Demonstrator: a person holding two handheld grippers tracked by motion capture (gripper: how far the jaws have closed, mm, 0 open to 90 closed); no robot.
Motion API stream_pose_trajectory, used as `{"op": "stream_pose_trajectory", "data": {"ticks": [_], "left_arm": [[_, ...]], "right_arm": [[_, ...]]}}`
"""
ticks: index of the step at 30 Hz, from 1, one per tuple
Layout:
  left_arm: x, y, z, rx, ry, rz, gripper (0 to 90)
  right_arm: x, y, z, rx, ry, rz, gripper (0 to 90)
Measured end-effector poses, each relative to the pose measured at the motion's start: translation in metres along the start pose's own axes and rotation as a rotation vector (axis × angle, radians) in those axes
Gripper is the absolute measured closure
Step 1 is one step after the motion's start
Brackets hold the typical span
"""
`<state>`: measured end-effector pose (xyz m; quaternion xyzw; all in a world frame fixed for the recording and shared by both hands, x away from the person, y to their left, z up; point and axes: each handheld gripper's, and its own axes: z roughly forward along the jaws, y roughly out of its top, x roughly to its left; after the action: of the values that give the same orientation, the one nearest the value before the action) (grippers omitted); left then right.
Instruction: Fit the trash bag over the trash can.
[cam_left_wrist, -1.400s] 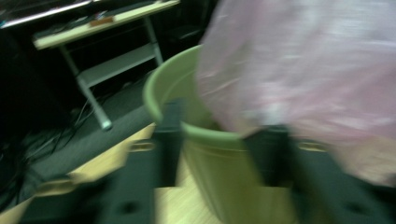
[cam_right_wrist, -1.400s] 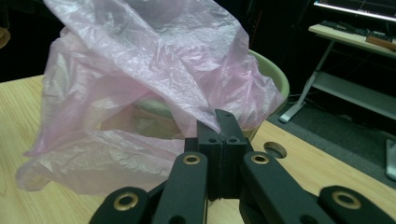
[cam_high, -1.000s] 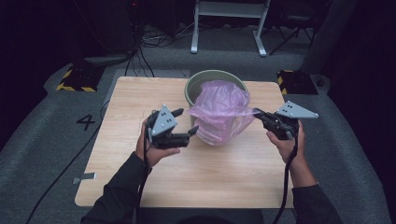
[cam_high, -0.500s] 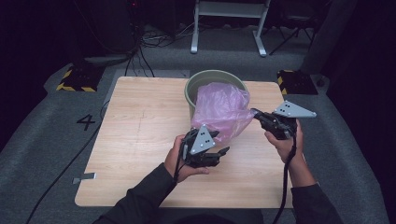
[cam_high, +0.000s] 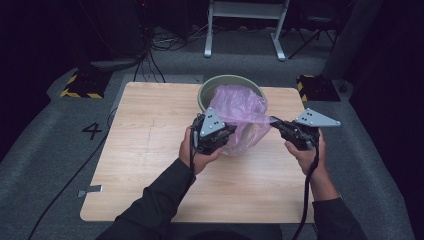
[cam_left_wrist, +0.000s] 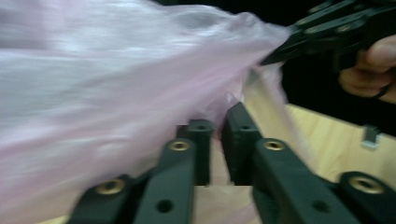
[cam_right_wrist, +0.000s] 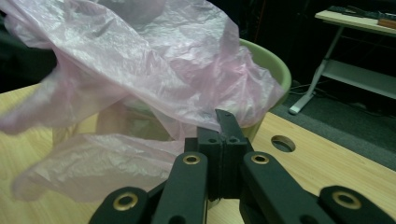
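Jaws of the left gripper have just been closing, with the pink bag at their tips in the high view; the right gripper is clenched on the bag's corner, beside the green bin on the tabletop.

Left gripper view: its jaws stand nearly together, pink film between and above them.

Right gripper view: jaws pressed together, pinching film just ahead of the bin.

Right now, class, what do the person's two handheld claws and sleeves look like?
Both the left claw and the right claw are black, each topped by a grey three-cornered plate dotted with small dark marks. Brass-coloured rivets stud the black jaw links. A black cable trails from each. The sleeves are dark.
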<state>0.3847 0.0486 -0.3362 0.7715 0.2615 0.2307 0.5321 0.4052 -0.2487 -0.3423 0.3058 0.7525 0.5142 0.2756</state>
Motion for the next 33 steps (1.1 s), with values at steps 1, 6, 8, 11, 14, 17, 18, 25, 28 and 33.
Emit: {"op": "stream_pose_trajectory", "data": {"ticks": [1, 6, 8, 11, 14, 17, 18, 25, 28, 33], "left_arm": [[0.005, 0.001, -0.002, -0.002, 0.010, 0.013, 87.1], [0.039, 0.003, -0.012, 0.005, 0.047, 0.010, 89.8], [0.054, 0.002, -0.015, 0.012, 0.060, -0.001, 89.8], [0.078, -0.003, -0.020, 0.019, 0.095, -0.018, 89.9], [0.093, -0.009, -0.021, 0.025, 0.113, -0.043, 89.9], [0.108, -0.013, -0.020, 0.032, 0.137, -0.052, 89.9], [0.111, -0.014, -0.018, 0.036, 0.146, -0.046, 89.9], [0.134, -0.023, 0.003, 0.058, 0.197, -0.060, 89.9], [0.140, -0.029, 0.015, 0.071, 0.190, -0.078, 89.9], [0.150, -0.044, 0.033, 0.069, 0.170, -0.130, 89.9]], "right_arm": [[-0.001, 0.000, 0.000, 0.003, -0.004, 0.005, 90.0], [-0.011, 0.001, 0.004, 0.014, -0.046, 0.028, 90.0], [-0.017, 0.002, 0.006, 0.024, -0.070, 0.043, 90.0], [-0.029, 0.001, 0.010, 0.041, -0.109, 0.068, 90.0], [-0.041, -0.003, 0.015, 0.055, -0.127, 0.114, 90.0], [-0.053, -0.005, 0.023, 0.067, -0.142, 0.151, 90.0], [-0.056, -0.006, 0.027, 0.074, -0.145, 0.165, 90.0], [-0.071, -0.002, 0.052, 0.115, -0.193, 0.169, 88.9], [-0.077, 0.000, 0.065, 0.133, -0.181, 0.189, 88.2], [-0.080, -0.002, 0.088, 0.155, -0.139, 0.207, 88.4]]}}
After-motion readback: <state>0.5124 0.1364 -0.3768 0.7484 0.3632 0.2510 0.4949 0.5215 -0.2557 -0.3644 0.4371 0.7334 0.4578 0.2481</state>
